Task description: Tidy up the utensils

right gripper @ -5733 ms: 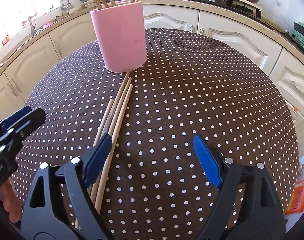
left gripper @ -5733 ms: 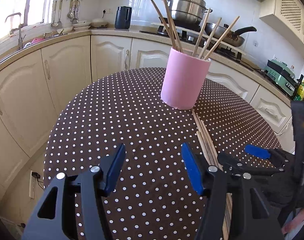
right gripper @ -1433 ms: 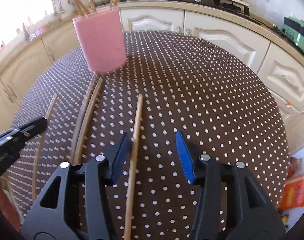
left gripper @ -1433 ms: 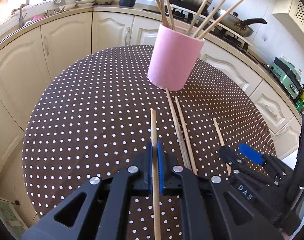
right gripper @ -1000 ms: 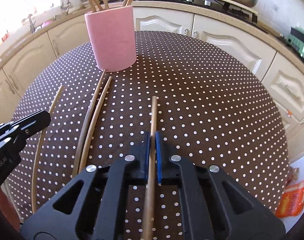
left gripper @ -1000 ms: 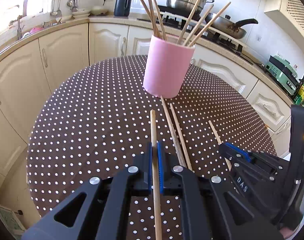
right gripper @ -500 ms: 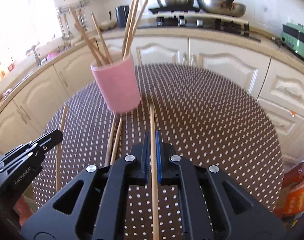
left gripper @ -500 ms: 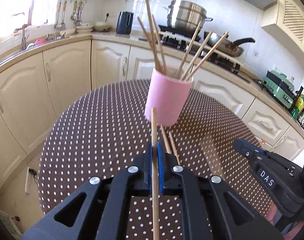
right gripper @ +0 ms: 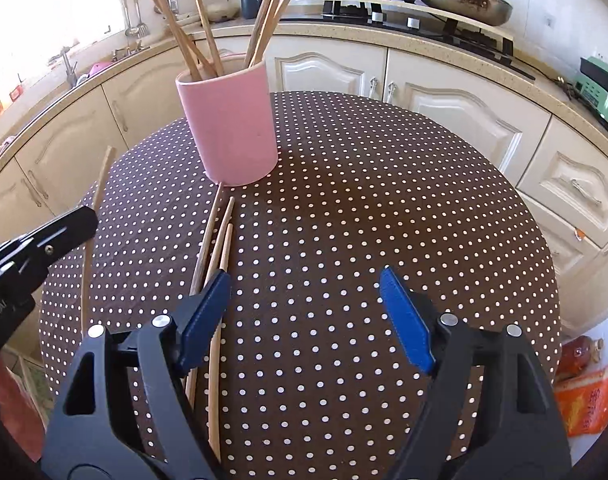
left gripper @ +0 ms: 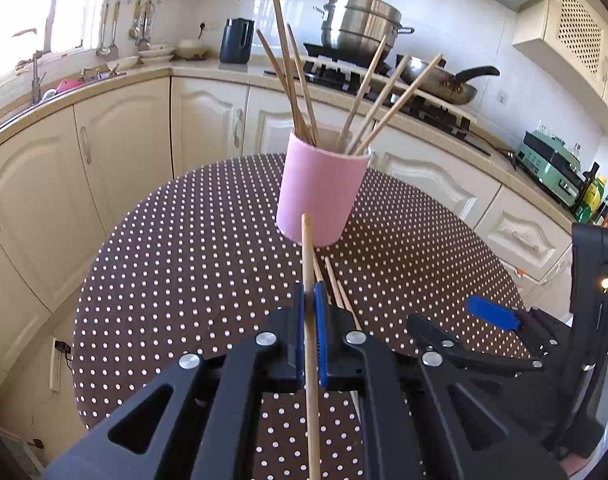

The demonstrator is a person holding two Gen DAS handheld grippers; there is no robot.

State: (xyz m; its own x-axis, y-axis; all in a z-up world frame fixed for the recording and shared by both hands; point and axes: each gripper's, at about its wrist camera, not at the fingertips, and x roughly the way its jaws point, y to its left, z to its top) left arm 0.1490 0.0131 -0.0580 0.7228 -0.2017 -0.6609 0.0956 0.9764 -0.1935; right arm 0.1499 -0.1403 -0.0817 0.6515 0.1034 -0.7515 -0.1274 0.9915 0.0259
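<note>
Left gripper point(left gripper: 311, 320): fingers clamped narrow on one chopstick point(left gripper: 307, 264), tip pointing at 12 o'clock toward the pink cup point(left gripper: 322, 190), clear of the bench point(left gripper: 175, 240).

Right gripper point(right gripper: 304, 304): fingers have just been opening, now wide, nothing between them. A stick shows under its left finger, at about 9 o'clock from the gap, so likely just dropped.

Cup upright on the far side of the bench, six or so sticks fanned out of its mouth. Loose chopsticks point(right gripper: 219, 248) lie on the cloth at 6 o'clock from the cup base; at least three, ends near or touching the cup.

Step in hand, as I judge it: carry the left stick to the cup and drop it in.

- Raise the tip above the rim before travelling forward.
- Aim for the open gap between the two fans of sticks; striking them could tip the cup.
- Tilt the tip down, get it inside the mouth, then release.
- Keep the right gripper off the loose sticks so they don't roll.
</note>
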